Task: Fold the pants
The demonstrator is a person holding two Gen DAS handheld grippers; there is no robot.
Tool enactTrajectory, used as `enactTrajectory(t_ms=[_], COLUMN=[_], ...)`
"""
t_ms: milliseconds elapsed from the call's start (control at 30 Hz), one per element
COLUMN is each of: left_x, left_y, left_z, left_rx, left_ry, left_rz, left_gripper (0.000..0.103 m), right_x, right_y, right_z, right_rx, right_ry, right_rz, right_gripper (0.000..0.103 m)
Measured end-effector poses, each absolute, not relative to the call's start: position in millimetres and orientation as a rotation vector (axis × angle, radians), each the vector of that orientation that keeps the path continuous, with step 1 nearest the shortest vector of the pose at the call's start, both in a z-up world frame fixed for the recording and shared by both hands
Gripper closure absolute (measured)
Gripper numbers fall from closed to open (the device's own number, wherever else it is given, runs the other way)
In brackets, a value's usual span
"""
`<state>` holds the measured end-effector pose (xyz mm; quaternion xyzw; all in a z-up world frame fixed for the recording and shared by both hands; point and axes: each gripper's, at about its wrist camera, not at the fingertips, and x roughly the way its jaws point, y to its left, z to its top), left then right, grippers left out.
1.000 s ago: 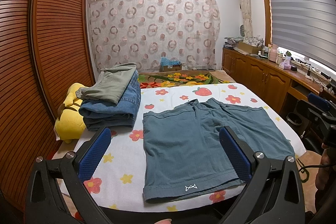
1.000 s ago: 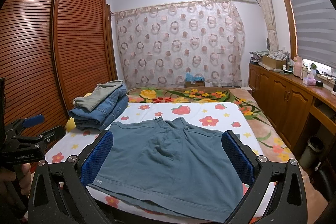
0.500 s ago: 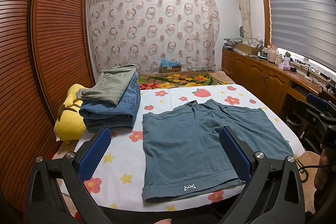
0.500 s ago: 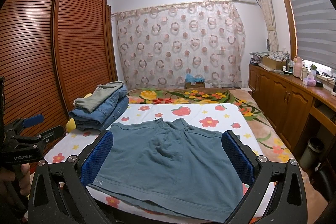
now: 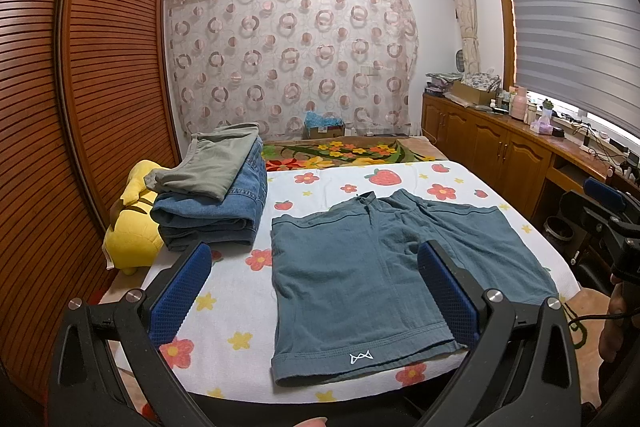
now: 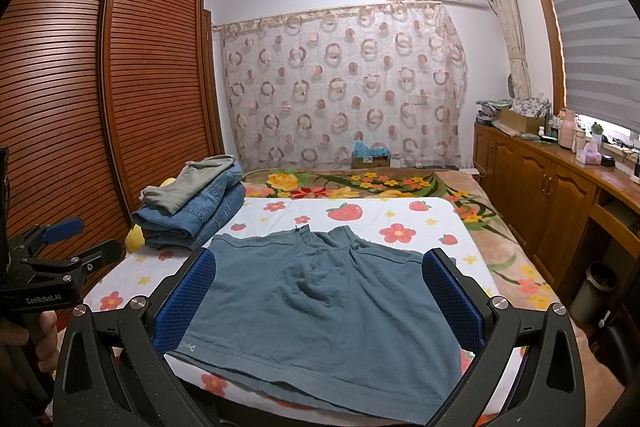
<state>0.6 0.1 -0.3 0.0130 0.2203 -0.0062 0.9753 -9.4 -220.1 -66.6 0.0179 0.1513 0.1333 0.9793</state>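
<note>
Plainly, one pair of teal shorts (image 5: pixel 384 267) lies flat; left gripper (image 5: pixel 316 291) and right gripper (image 6: pixel 320 291) gape empty.

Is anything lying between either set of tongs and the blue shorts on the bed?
Nothing visible. The shorts lie flat and bare on the bed, with both tongs, left and right, open over them. The folded pile sits off to the left.
</note>
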Motion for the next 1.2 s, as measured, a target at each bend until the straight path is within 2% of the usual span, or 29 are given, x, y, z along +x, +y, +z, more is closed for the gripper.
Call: enactTrajectory(t_ms=[233,1200], left_x=[-2,41], left_y=[-5,26], left_z=[2,-82], left_rx=[0.017,-0.035], left_ry=[0.468,0.684], left_rz=[-0.019,-0.075], left_gripper=[0.000,0.000], right_x=[-8,31], right_y=[-221,-246], right_z=[-68,-88], right_rx=[0.033,-0.010], right_ry=[0.315,0.492], right_rz=[0.271,0.177], right_gripper=[0.000,0.000])
